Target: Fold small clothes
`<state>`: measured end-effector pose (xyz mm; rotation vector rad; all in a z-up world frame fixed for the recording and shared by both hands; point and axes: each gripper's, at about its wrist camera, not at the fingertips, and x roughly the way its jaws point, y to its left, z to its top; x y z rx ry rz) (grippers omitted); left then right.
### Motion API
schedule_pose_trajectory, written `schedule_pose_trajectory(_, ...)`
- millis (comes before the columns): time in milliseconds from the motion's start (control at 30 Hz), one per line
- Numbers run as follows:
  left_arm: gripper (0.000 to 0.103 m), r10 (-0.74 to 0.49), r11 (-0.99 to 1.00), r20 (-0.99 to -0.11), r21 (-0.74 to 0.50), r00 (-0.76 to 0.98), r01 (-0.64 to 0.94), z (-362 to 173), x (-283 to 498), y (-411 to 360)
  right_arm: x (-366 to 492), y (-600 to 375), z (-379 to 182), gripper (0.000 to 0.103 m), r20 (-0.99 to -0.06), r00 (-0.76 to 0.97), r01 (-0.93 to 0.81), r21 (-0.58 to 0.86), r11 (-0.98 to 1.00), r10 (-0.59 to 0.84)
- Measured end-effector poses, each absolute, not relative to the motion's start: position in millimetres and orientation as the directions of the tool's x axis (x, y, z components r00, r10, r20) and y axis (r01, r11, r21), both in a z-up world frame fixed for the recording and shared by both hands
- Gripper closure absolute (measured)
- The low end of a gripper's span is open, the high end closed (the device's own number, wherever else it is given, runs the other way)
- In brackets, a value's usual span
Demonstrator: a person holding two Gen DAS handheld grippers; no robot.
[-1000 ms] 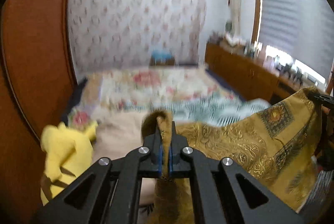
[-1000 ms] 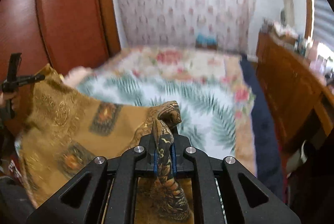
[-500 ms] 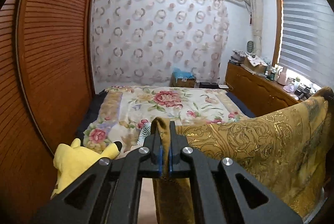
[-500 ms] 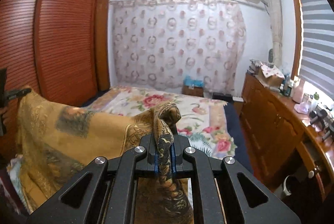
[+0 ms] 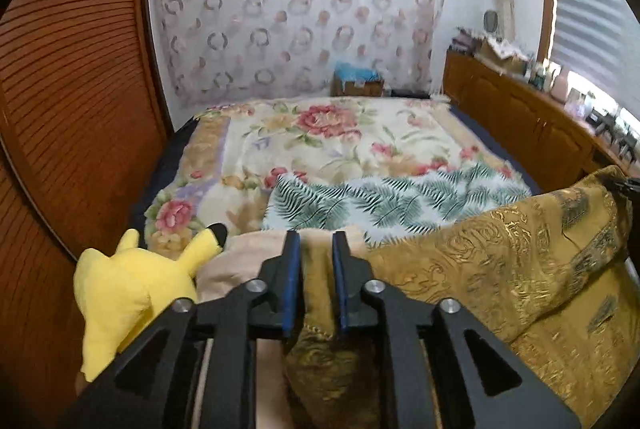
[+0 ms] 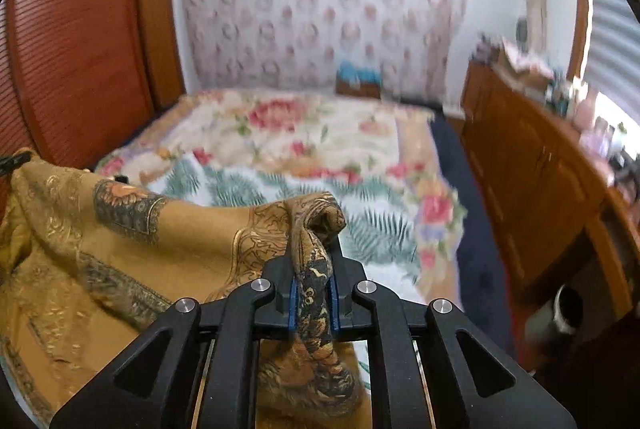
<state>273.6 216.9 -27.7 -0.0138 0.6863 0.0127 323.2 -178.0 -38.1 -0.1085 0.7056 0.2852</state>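
Left gripper [image 5: 316,261]: jaws parted a little, blue pads either side of a bunched corner of the gold patterned garment [image 5: 500,269]. Gap visible between pads and cloth, so it's loose, not pinched.

Right gripper [image 6: 312,281]: jaws narrow, clamped on the opposite corner of the garment [image 6: 120,249]; the fabric twists into a knot above the fingertips and hangs below them.

Garment spans between the two grippers in the lower part of both frames, top edge sagging slightly, running from lower centre to the right edge in the left wrist view and from lower centre to the left edge in the right wrist view.

Bed [image 5: 340,145] with floral cover fills mid-frame; a fern-print cloth [image 5: 380,201] lies on its near end, just behind the garment's top edge. Yellow plush toy [image 5: 132,293] sits lower left, just beside the left gripper. A beige cloth [image 5: 240,257] lies between toy and gripper.

Side limits: louvred wooden wardrobe [image 5: 72,109] along the left, wooden cabinet run [image 6: 540,181] along the right, patterned curtain [image 5: 296,9] at the far wall. The right wrist view is motion-blurred.
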Motion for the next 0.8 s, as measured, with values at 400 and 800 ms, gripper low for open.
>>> schedule_pose_trajectory(400, 0.077, -0.015, 1.0, -0.601, 0.002, 0.799, 0.02, -8, 202, 209, 321, -215, -72, 0.042, -0.695, 0.706, -0.214, -0.021, 0.977, 0.14)
schedule_pose_trajectory(800, 0.077, -0.088, 0.996, -0.599, -0.037, 0.796, 0.082, -25, 138, 161, 241, -211, -94, 0.04, -0.698, 0.697, -0.175, 0.052, 0.983, 0.161)
